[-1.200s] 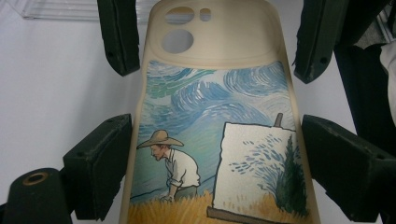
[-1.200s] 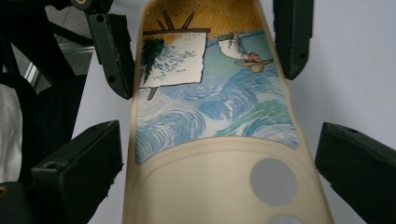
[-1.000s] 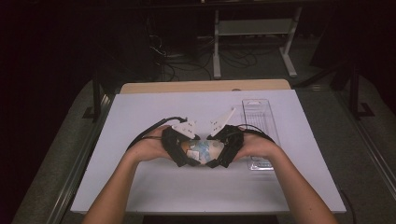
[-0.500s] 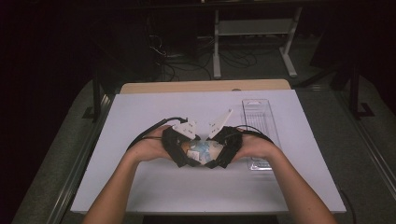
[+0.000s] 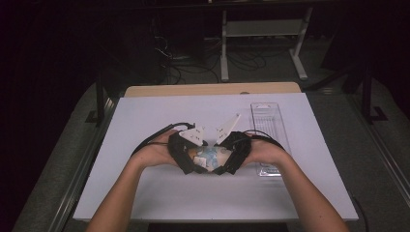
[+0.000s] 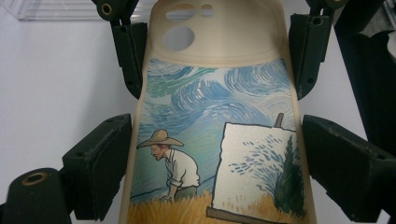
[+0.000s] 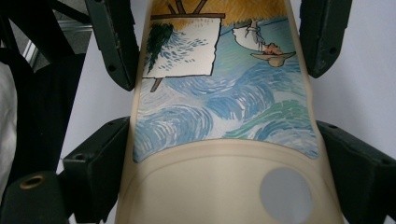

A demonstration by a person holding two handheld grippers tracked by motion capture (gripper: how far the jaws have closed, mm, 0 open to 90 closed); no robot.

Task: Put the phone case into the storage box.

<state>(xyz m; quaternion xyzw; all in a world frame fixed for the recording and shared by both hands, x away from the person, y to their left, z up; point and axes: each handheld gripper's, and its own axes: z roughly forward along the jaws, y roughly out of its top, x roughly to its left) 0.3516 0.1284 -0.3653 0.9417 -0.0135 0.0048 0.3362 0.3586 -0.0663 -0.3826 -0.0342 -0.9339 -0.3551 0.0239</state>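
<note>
At the middle of the white board (image 5: 145, 193), high view: two hands meet, the left gripper (image 5: 189, 159) and right gripper (image 5: 228, 158) pointing inward at each other with a phone case (image 5: 209, 155) bridged between them, just above the surface.
Change, high view: none to see; hands, grippers and case sit as they did a second ago. This reads as a steady two-handed hold, perhaps a pause before the case is flexed, turned or set down.
Clear plastic tray (image 5: 269, 130), high view: lies on the board at the right, just beside the right hand.
Left gripper view, phone case (image 6: 219, 116): cream rubbery shell printed with a painting of a man in a straw hat, an easel and a swirling blue sky; camera cut-outs at the far end.
Left gripper view, jaws: spread wide, one pad against each long edge of the case, gripping it across its width. The other gripper's jaws clasp the far end.
Right gripper view, phone case (image 7: 224, 116): the same print upside down, with a round cut-out near the camera.
Right gripper view, jaws: also wide apart, pressed to both long edges and holding the camera end.
Surface: a plain matt white board on a wooden table (image 5: 208, 90).
Room: dark, with a white desk frame (image 5: 263, 29) and loose cables (image 5: 183, 67) on the floor behind.
</note>
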